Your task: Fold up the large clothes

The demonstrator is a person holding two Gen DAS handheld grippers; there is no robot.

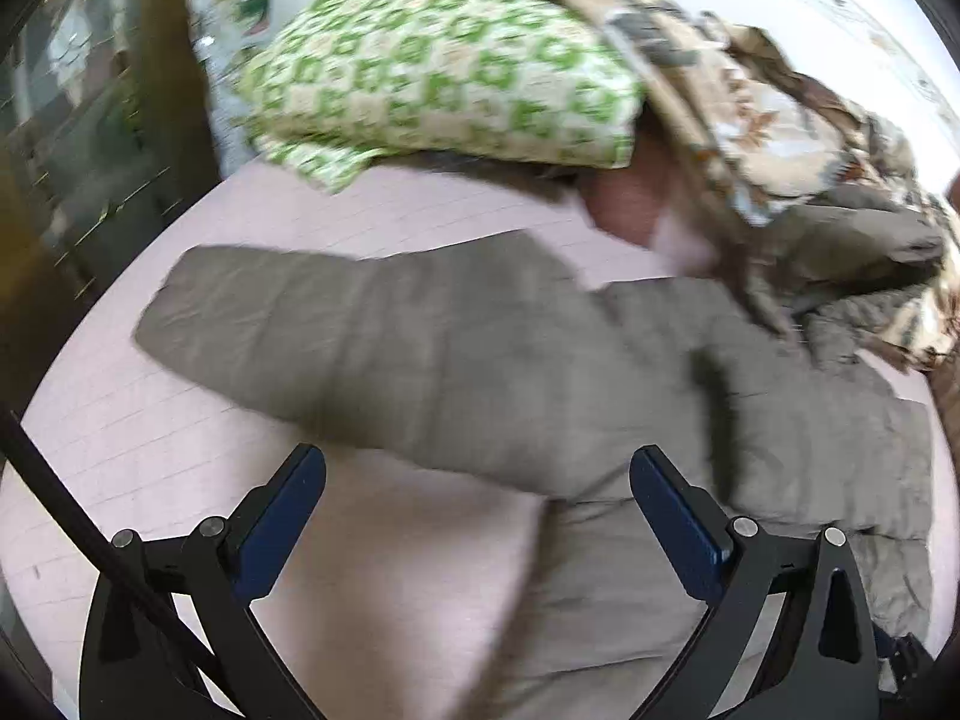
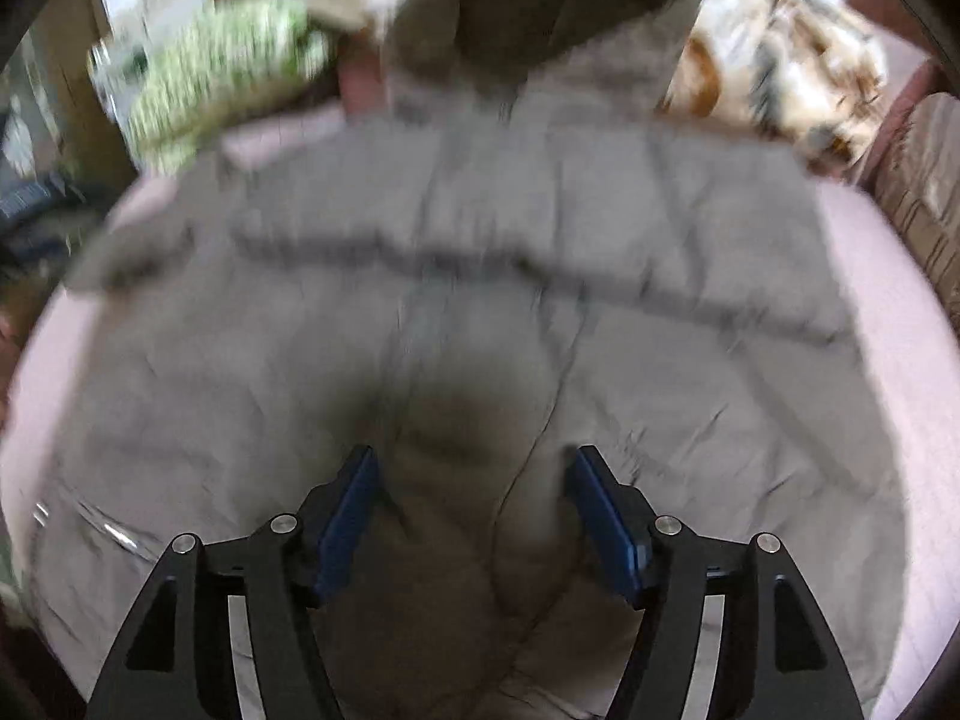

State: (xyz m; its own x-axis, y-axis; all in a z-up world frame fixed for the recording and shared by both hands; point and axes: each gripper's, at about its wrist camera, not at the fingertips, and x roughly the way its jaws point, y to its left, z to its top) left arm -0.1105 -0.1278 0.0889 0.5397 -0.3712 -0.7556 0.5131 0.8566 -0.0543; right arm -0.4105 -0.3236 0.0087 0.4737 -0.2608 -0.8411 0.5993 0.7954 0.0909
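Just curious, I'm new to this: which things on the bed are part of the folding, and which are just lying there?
Part of the job:
grey quilted jacket

Lying about:
green-patterned white pillow
brown floral blanket

I find no readable text, label, brand or number in either wrist view. The green-patterned pillow (image 1: 432,72) carries only a printed motif, no lettering. Left of that pillow, pale marks show on a dark object (image 2: 24,201) in the right wrist view, too blurred to read.
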